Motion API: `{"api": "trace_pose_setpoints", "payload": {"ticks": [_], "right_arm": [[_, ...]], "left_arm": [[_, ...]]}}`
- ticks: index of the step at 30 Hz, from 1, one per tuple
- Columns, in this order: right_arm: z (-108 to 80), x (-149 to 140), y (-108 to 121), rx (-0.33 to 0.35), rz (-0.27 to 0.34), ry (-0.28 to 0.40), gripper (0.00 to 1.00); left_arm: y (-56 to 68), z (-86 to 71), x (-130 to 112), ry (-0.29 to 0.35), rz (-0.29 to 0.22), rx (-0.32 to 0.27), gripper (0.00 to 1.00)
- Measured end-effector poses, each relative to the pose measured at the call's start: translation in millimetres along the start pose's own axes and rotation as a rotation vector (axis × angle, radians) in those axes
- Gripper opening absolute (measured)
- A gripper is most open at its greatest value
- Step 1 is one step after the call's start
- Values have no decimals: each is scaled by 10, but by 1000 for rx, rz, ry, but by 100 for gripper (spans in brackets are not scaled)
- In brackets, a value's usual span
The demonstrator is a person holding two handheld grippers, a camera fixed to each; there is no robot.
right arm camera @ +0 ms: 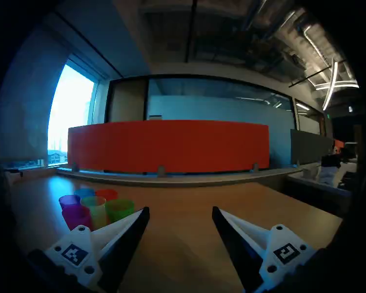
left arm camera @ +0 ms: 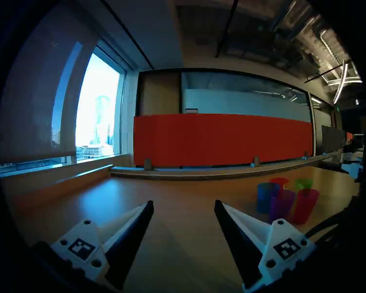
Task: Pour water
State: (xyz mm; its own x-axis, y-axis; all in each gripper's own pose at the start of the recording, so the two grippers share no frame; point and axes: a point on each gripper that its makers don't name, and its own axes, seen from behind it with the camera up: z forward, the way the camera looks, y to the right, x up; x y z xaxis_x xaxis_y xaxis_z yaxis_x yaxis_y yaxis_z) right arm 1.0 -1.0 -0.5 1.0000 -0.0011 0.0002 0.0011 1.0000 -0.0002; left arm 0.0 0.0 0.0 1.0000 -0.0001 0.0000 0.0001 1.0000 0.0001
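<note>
**Both grippers open and empty, coloured cups on the table before the red panel**

A wooden table (left arm camera: 183, 190) runs up to a long red panel (left arm camera: 222, 139) standing along its far edge. A bright window (left arm camera: 97, 117) lies off the panel's left end.

The left gripper (left arm camera: 183, 202) hangs low over the table and points at the panel. Its two fingers are spread wide with bare tabletop between them, and nothing is held. The right gripper (right arm camera: 180, 209) faces the panel the same way, with its jaws equally parted and empty. There are four fingers in all, and each carries one black-and-white square marker (left arm camera: 80, 248).

The cups (right arm camera: 95, 210) stand upright on the table in a tight cluster, well in front of the panel. In the right gripper view they sit below its left end, just beyond the gripper's left finger. Six can be counted there:
- a purple cup (right arm camera: 68, 200)
- a blue cup (right arm camera: 84, 193)
- a red cup (right arm camera: 106, 194)
- a pale yellow-green cup (right arm camera: 95, 205)
- a green cup (right arm camera: 119, 209)
- a magenta cup (right arm camera: 77, 216)

In the left gripper view the cluster sits below the panel's right end. Five can be made out there — blue, red, green, purple and a pinkish red — and they overlap one another.

The cups are plain, tapered, translucent plastic tumblers without handles, with their mouths facing up. From this low angle I cannot tell whether any of them holds water.
</note>
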Motion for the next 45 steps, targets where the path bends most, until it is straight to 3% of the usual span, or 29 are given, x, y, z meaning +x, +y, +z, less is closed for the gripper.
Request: {"api": "trace_pose_setpoints", "payload": {"ticks": [12, 18, 36, 45], "right_arm": [[-16, 12, 10, -7, -4, -5, 99], [-17, 234, -11, 13, -5, 20, 99], [51, 622, -186, 121, -35, -31, 99], [94, 662, -323, 202, -97, -79, 99]], "left_arm": [[-6, -17, 5, -6, -13, 0, 93], [3, -10, 133, -2, -46, -19, 93], [359, 178, 578, -62, 44, -218, 93], [593, 329, 679, -98, 77, -349, 92]]}}
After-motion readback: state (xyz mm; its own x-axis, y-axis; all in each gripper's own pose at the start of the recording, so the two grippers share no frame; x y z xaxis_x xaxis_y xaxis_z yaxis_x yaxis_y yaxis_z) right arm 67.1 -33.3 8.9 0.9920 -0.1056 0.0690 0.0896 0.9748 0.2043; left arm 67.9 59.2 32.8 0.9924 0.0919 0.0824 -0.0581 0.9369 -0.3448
